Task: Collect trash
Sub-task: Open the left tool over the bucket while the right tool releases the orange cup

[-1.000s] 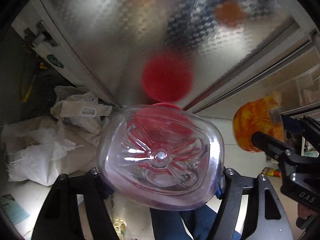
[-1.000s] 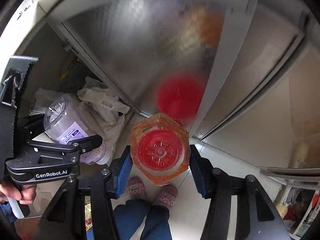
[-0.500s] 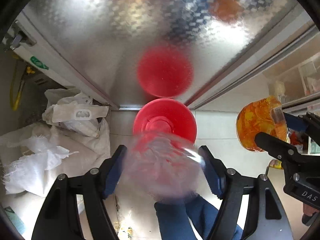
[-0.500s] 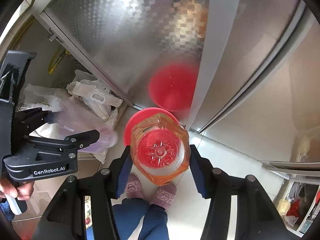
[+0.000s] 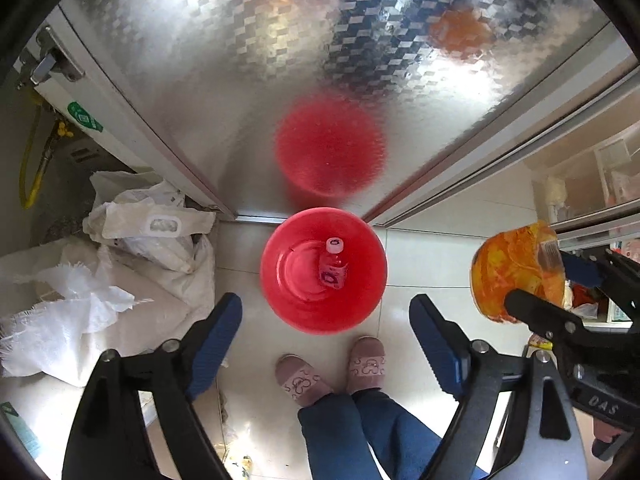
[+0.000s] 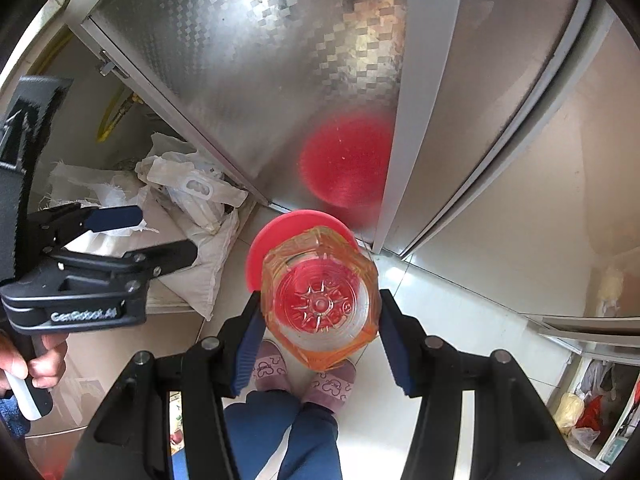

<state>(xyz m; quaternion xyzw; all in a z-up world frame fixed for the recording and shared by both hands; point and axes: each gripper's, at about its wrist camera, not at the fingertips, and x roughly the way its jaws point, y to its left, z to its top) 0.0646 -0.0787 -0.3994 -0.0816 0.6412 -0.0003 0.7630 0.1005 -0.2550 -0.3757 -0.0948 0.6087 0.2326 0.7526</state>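
Left wrist view looks almost straight down onto a red plastic bin (image 5: 324, 270) standing on the pale tiled floor (image 5: 432, 256), close against a patterned steel cabinet door (image 5: 248, 52) that mirrors it as a red blur. Inside the bin, toward 1 o'clock of its centre, a small clear bottle (image 5: 333, 264) with a white cap and a purple label lies against the wall. The left gripper (image 5: 326, 320) hangs above the bin with its blue-padded jaws wide apart and opening, nothing between them. At 6 o'clock below the bin are the person's pink slippers (image 5: 332, 372) and blue trousers (image 5: 360, 432). At 9 o'clock white woven sacks (image 5: 72, 312) and crumpled plastic bags (image 5: 152, 224) are heaped on the floor.

At 3 o'clock in that view the right gripper (image 5: 556, 280) carries an orange-tinted jar (image 5: 516, 276). From the right wrist view, the right gripper (image 6: 320, 320) has its blue pads (image 6: 250, 344) clamped on both sides of the jar (image 6: 320, 300), whose moulded base faces the camera; the bin's red rim (image 6: 264, 244) shows behind it at 11 o'clock. The left gripper (image 6: 132, 236) sits at 9 o'clock, gripped by a hand (image 6: 32, 364) at the lower left edge.
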